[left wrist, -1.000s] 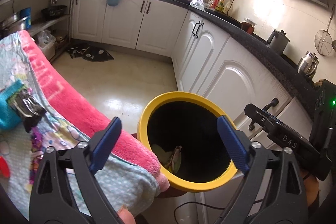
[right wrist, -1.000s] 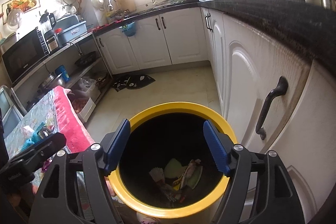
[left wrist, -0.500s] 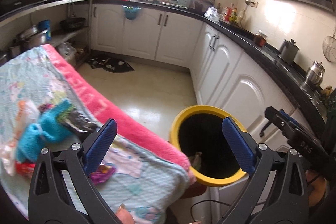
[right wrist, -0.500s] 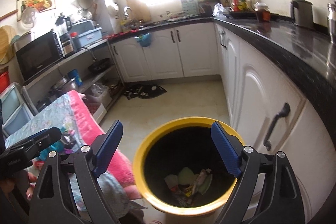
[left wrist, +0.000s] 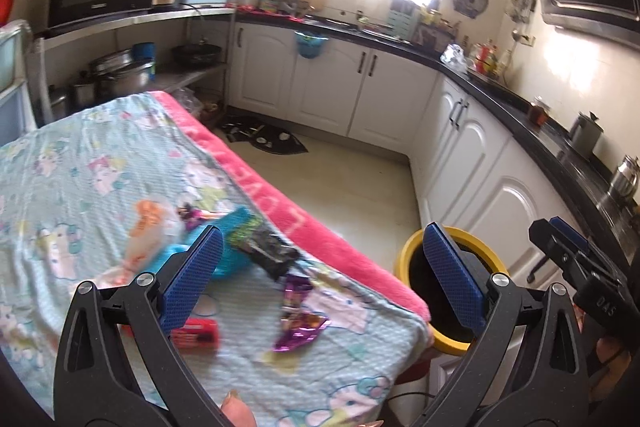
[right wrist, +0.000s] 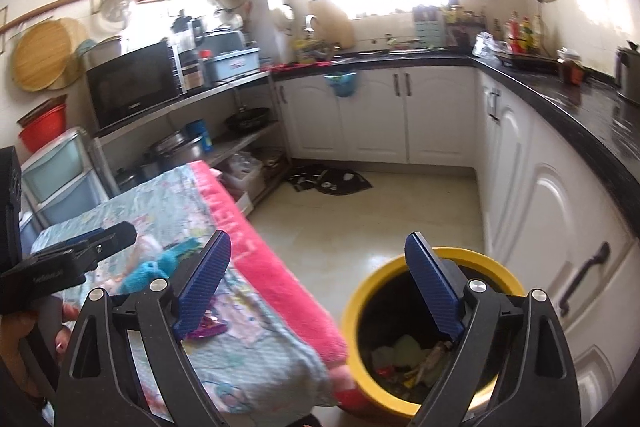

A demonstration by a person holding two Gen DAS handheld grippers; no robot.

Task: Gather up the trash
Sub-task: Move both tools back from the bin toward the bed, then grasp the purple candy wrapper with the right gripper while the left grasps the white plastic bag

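Several pieces of trash lie on a table under a light-blue cloth point(left wrist: 100, 155) with a pink edge: a purple wrapper point(left wrist: 298, 323), a black wrapper point(left wrist: 268, 251), a red packet point(left wrist: 196, 335), a turquoise piece point(left wrist: 236, 243) and an orange-white packet point(left wrist: 148, 227). My left gripper point(left wrist: 322, 255) hangs open above them with nothing between its pads. A yellow bin point(right wrist: 352, 307) stands on the floor by the table's corner, with wrappers point(right wrist: 404, 359) at its bottom. My right gripper point(right wrist: 318, 267) is open and empty, above and short of the bin's rim.
White cabinets point(right wrist: 552, 219) under a black counter run close along the bin's right side. A dark mat point(right wrist: 332, 183) lies on the floor farther back. Shelves with pots and a microwave point(right wrist: 132, 87) stand behind the table. A hand point(right wrist: 24, 327) holds the left gripper's handle.
Both grippers have risen and drawn back from over the bin. The left one has swung left, over the table's trash. The right jaws have widened.
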